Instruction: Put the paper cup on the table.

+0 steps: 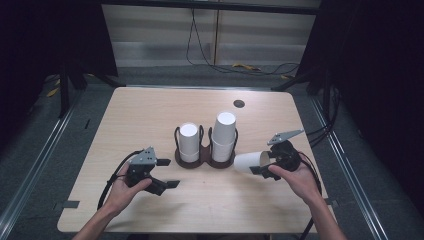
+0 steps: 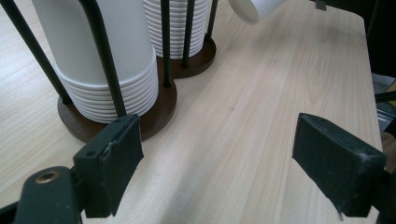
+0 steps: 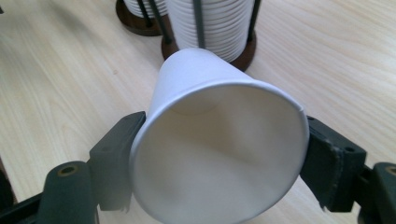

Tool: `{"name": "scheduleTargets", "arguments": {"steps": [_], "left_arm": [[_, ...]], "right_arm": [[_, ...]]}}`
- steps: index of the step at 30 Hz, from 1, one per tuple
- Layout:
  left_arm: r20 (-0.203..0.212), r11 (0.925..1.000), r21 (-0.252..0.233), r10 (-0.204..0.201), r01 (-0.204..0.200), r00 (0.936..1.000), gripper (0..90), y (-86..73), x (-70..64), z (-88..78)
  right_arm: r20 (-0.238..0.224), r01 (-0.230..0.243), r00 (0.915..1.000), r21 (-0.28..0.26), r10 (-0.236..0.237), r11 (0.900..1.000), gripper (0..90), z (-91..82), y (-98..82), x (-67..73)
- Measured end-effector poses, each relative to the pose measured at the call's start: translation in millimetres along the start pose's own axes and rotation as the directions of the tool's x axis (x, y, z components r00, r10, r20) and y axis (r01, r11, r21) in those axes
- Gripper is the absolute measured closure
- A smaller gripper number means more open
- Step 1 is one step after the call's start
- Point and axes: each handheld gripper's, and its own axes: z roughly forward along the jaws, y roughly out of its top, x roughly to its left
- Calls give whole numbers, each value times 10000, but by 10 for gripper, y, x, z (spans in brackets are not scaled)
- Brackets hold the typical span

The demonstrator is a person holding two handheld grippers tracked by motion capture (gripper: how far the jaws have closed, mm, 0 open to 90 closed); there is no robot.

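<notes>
A dark double cup holder (image 1: 190, 162) stands mid-table with two stacks of white paper cups, a shorter left stack (image 1: 188, 141) and a taller right stack (image 1: 224, 134). My right gripper (image 1: 264, 165) is shut on a single white cup (image 1: 248, 162), held on its side just right of the holder, mouth toward the camera (image 3: 219, 154). The jaws clamp the rim on both sides. My left gripper (image 1: 167, 173) is open, low over the table left of the holder, with nothing between its pads (image 2: 114, 161). The left stack (image 2: 105, 60) stands just beyond it.
A round dark grommet (image 1: 239, 103) sits in the table near its far edge. Cables trail on the floor behind the table. Metal rails run along both sides of the table.
</notes>
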Motion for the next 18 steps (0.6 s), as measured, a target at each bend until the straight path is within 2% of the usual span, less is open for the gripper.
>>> {"name": "scheduleTargets", "arguments": {"steps": [2, 8, 10, 18], "left_arm": [[138, 9999, -41, 156, -155, 9998, 158, 3, -1, -12], [13, 10000, -64, 72, -72, 10000, 157, 4, -32, -26], [-1, 9999, -30, 162, -162, 9999, 158, 4, -33, -34], [31, 9998, 10, 204, -204, 9998, 158, -17, -62, -49]], "right_arm": [[94, -52, 9999, 52, 52, 10000, 224, -8, 24, -45], [395, -114, 9992, 414, 98, 9991, 224, -41, 88, -124], [462, -137, 9989, 510, 114, 9986, 224, -49, 111, -143], [845, -267, 9963, 1324, 155, 9908, 223, -50, 215, -205]]}}
